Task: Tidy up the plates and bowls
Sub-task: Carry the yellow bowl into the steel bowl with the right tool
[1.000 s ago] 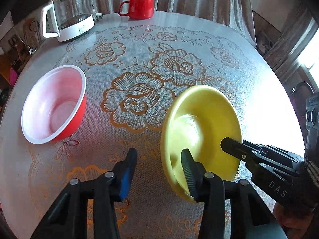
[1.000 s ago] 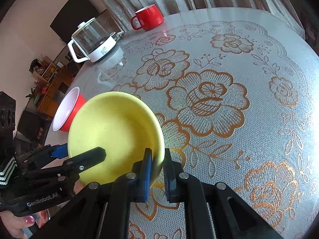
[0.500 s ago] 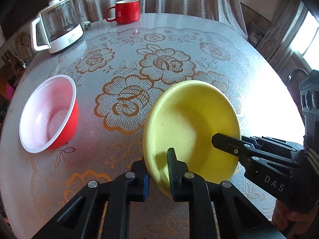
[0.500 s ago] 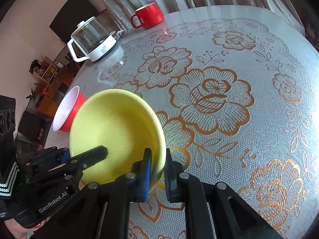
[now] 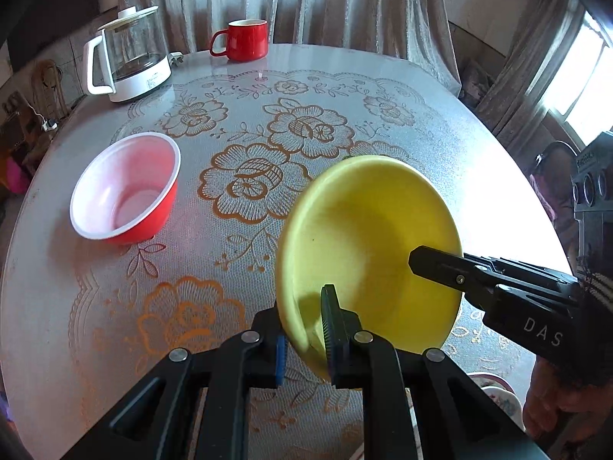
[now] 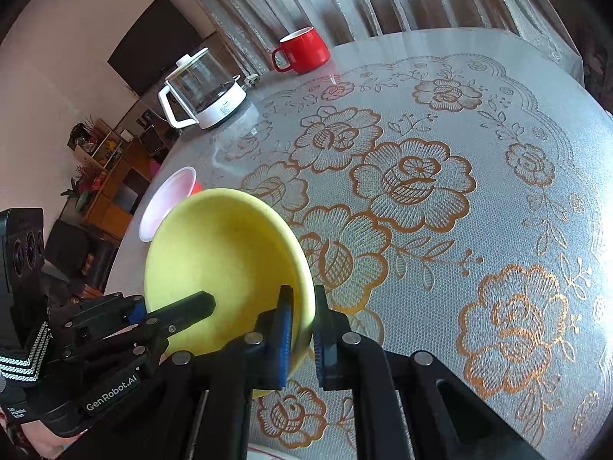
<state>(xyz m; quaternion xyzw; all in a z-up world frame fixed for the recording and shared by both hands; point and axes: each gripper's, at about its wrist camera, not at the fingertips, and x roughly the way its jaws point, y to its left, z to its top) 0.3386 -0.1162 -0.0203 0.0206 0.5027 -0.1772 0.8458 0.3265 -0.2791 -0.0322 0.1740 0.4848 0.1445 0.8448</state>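
Far left on the round table (image 5: 383,76), with its clear cover over gold-flowered lace, stands a glass kettle with a white base and handle (image 5: 126,65). Nearer, also on the left, sits a red plastic bowl with a white inside (image 5: 126,195), upright and well apart from everything else. At the far edge, right of the kettle, is a red ceramic mug (image 5: 243,40).

Right of the table's middle, a shallow yellow plastic bowl (image 5: 367,245) is tilted up off the cloth, its hollow facing the near side. The left gripper (image 5: 302,329) pinches its near-left rim, one finger inside the bowl and one outside. The right gripper (image 6: 302,326) pinches the rim on the bowl's right side in the same way, its black finger reaching across the yellow hollow. A hand in a striped cuff (image 6: 23,360) holds the left tool.

At the near right edge a patterned dish (image 5: 494,391) just peeks out.
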